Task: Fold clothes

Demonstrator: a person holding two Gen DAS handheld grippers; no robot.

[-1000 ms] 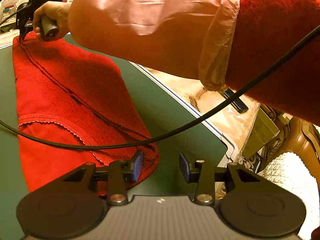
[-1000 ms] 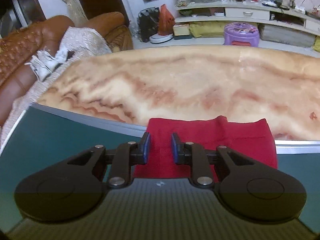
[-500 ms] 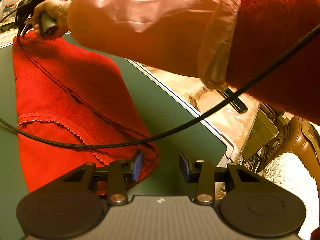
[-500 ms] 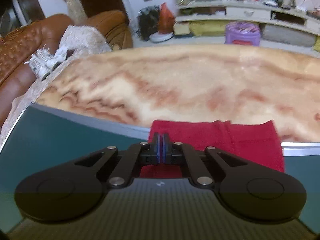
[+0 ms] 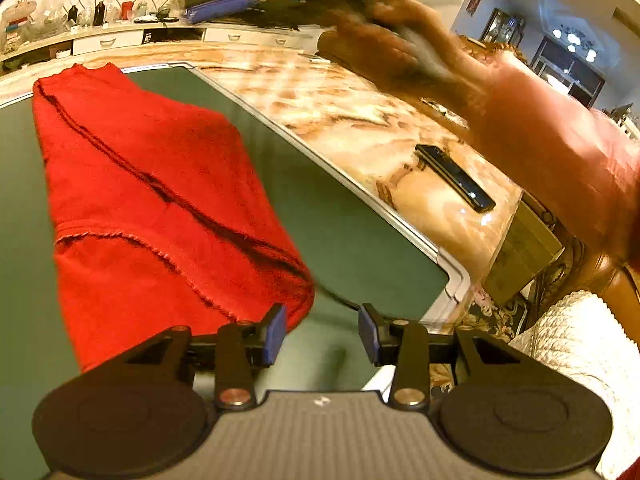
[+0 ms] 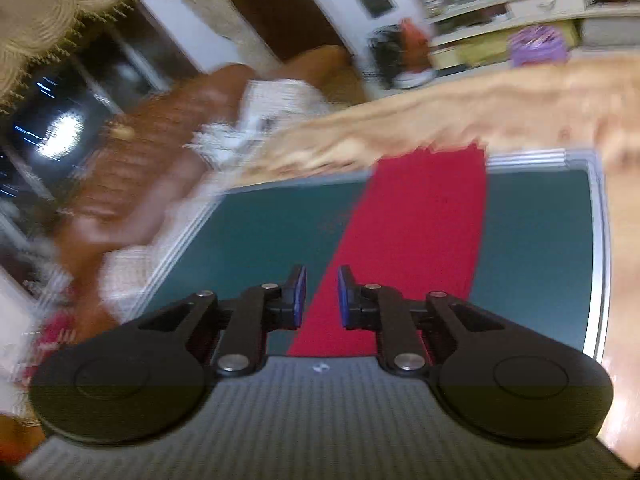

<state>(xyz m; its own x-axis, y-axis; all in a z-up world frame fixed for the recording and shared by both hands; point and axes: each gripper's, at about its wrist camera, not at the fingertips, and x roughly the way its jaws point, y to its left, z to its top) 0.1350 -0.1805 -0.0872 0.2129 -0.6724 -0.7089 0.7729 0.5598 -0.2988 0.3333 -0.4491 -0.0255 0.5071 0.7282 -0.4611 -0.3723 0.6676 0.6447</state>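
A red garment [image 5: 160, 208] lies folded into a long strip on the dark green mat [image 5: 348, 232]. My left gripper [image 5: 320, 332] hovers open just off the garment's near right corner, with nothing between its blue pads. In the right wrist view, which is blurred, the garment [image 6: 416, 224] runs away from the camera as a red band. My right gripper [image 6: 322, 296] hangs above the garment's near part, its jaws opening and nothing between them. The person's right hand and pink sleeve [image 5: 540, 140] cross the upper right of the left wrist view, blurred.
The mat lies on a marble-patterned table [image 5: 360, 120] and has a pale raised border [image 5: 452, 268]. A black remote [image 5: 456, 176] rests on the marble at right. A brown leather sofa [image 6: 168, 148] with white cloth stands beyond the table. Shelves with clutter [image 5: 100, 20] line the far wall.
The right gripper let go of the garment's far end, pulled back fast and rose, its jaws parting. The arm left the space over the garment. The left gripper stayed put.
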